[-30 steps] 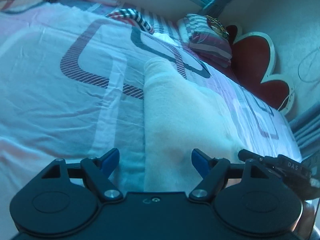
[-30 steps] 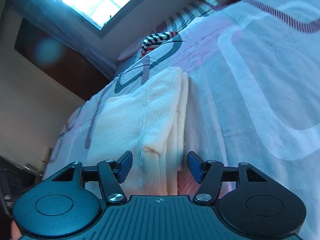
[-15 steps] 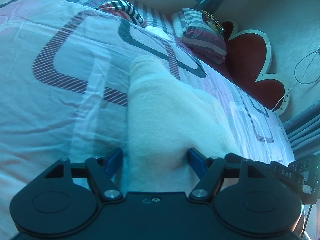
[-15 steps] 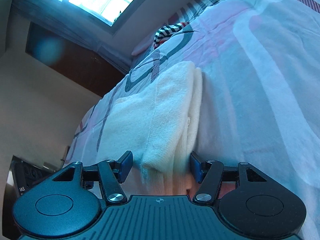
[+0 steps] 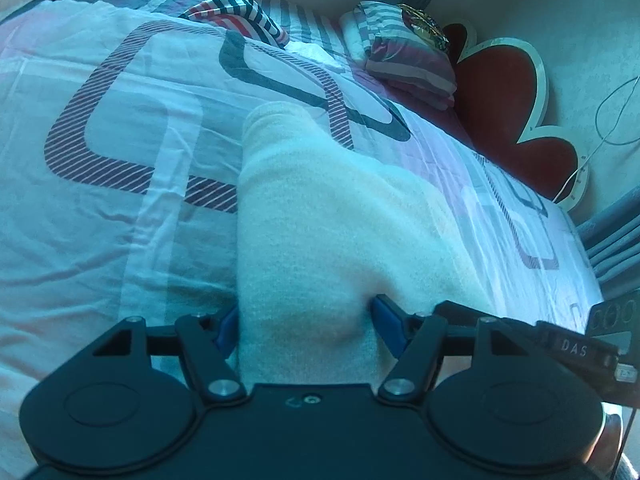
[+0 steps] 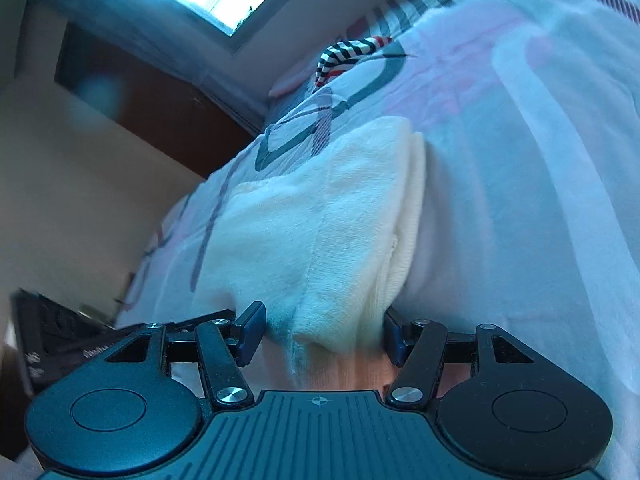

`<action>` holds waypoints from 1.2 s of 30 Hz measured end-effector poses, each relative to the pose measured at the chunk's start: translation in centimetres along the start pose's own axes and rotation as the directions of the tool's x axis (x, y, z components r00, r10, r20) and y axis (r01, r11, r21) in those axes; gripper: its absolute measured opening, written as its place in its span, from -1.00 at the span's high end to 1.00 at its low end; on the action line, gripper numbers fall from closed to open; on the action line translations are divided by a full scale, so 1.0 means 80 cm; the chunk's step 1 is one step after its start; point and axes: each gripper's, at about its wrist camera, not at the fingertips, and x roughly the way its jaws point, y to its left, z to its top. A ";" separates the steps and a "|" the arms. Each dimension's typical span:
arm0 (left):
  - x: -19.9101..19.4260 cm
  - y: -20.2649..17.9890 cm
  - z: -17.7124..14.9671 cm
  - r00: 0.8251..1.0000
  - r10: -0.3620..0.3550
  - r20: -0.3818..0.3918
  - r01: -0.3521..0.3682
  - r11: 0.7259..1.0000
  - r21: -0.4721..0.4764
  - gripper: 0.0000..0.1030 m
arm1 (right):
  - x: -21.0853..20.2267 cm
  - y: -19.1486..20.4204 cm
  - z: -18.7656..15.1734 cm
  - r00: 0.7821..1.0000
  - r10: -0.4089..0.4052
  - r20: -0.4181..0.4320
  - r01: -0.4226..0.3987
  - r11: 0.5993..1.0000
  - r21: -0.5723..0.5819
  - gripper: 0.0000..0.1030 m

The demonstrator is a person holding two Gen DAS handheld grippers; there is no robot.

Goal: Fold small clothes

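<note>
Left wrist view: your left gripper (image 5: 306, 330) has its jaws set around the near end of the cream garment (image 5: 320, 216), both blue pads against the cloth, so it looks gripped; the garment lies lengthwise on the bed (image 5: 120, 120). Right wrist view: your right gripper (image 6: 320, 330) straddles the other near corner of the garment (image 6: 320, 208), jaws fairly wide, left pad apart from the cloth, not clamped yet. Step looks like grasping for a fold; next, close right, then lift both ends evenly.
</note>
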 end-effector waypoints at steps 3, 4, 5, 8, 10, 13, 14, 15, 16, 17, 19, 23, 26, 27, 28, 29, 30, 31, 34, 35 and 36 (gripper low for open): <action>0.002 -0.013 -0.001 0.999 0.032 0.010 -0.032 0.998 0.051 -0.14 | 0.004 0.013 -0.005 0.998 -0.069 0.012 0.070 0.996 -0.051 0.17; 0.002 -0.018 -0.001 0.999 0.042 0.015 -0.043 0.997 0.069 -0.04 | 0.005 0.017 -0.008 0.996 -0.087 0.017 0.087 0.994 -0.067 0.20; 0.001 -0.025 -0.002 0.998 0.059 0.025 -0.061 0.994 0.091 0.01 | 0.005 0.023 -0.010 0.994 -0.106 0.025 0.107 0.991 -0.085 0.21; -0.003 -0.042 -0.007 0.993 0.102 0.057 -0.110 0.981 0.163 0.16 | 0.006 0.043 -0.014 0.985 -0.164 0.049 0.169 0.976 -0.140 0.30; -0.008 -0.049 -0.009 0.991 0.113 0.074 -0.127 0.970 0.205 0.26 | 0.006 0.061 -0.019 0.974 -0.212 0.074 0.222 0.955 -0.195 0.34; -0.020 -0.055 -0.009 0.991 0.106 0.088 -0.125 0.958 0.259 0.31 | 0.001 0.084 -0.025 0.964 -0.246 0.105 0.264 0.935 -0.238 0.40; -0.023 -0.054 -0.008 0.991 0.100 0.088 -0.120 0.956 0.267 0.32 | -0.001 0.090 -0.026 0.961 -0.253 0.111 0.273 0.930 -0.245 0.40; -0.027 -0.053 -0.009 0.992 0.090 0.089 -0.111 0.956 0.271 0.33 | -0.002 0.099 -0.027 0.959 -0.259 0.117 0.281 0.926 -0.253 0.41; -0.033 -0.051 -0.008 0.992 0.080 0.093 -0.103 0.956 0.274 0.33 | -0.003 0.106 -0.027 0.957 -0.263 0.124 0.287 0.922 -0.261 0.41; -0.040 -0.049 -0.008 0.992 0.069 0.101 -0.095 0.955 0.279 0.33 | -0.003 0.116 -0.028 0.955 -0.266 0.132 0.293 0.918 -0.269 0.41; -0.059 -0.041 -0.007 0.991 0.052 0.120 -0.085 0.954 0.288 0.33 | -0.003 0.137 -0.031 0.955 -0.261 0.144 0.293 0.912 -0.286 0.41; -0.104 -0.002 -0.004 0.987 0.051 0.152 -0.092 0.955 0.281 0.33 | 0.015 0.187 -0.040 0.963 -0.227 0.147 0.264 0.907 -0.328 0.41; -0.136 0.041 -0.003 0.983 0.078 0.166 -0.120 0.959 0.256 0.33 | 0.049 0.227 -0.056 0.974 -0.190 0.122 0.221 0.910 -0.352 0.41; -0.146 0.058 -0.004 0.983 0.087 0.163 -0.127 0.960 0.248 0.33 | 0.062 0.240 -0.062 0.978 -0.179 0.112 0.207 0.910 -0.359 0.41; -0.157 0.076 -0.005 0.983 0.094 0.160 -0.131 0.962 0.238 0.33 | 0.074 0.252 -0.068 0.981 -0.169 0.100 0.194 0.910 -0.367 0.41; -0.168 0.093 -0.007 0.982 0.100 0.159 -0.134 0.965 0.226 0.33 | 0.088 0.265 -0.076 0.984 -0.157 0.085 0.177 0.910 -0.374 0.41; -0.177 0.110 -0.009 0.982 0.102 0.158 -0.135 0.967 0.218 0.33 | 0.100 0.276 -0.083 0.986 -0.147 0.072 0.164 0.911 -0.378 0.41; -0.185 0.125 -0.011 0.983 0.104 0.154 -0.135 0.967 0.214 0.33 | 0.113 0.285 -0.090 0.989 -0.138 0.058 0.150 0.913 -0.380 0.41; -0.204 0.169 -0.017 0.983 0.107 0.146 -0.134 0.973 0.186 0.32 | 0.147 0.308 -0.111 0.992 -0.121 0.020 0.119 0.916 -0.384 0.41; -0.207 0.181 -0.019 0.984 0.107 0.140 -0.131 0.975 0.177 0.32 | 0.155 0.313 -0.117 0.993 -0.121 0.010 0.115 0.914 -0.388 0.41; -0.209 0.192 -0.022 0.986 0.106 0.132 -0.127 0.977 0.169 0.32 | 0.167 0.316 -0.122 0.992 -0.122 -0.005 0.111 0.914 -0.391 0.41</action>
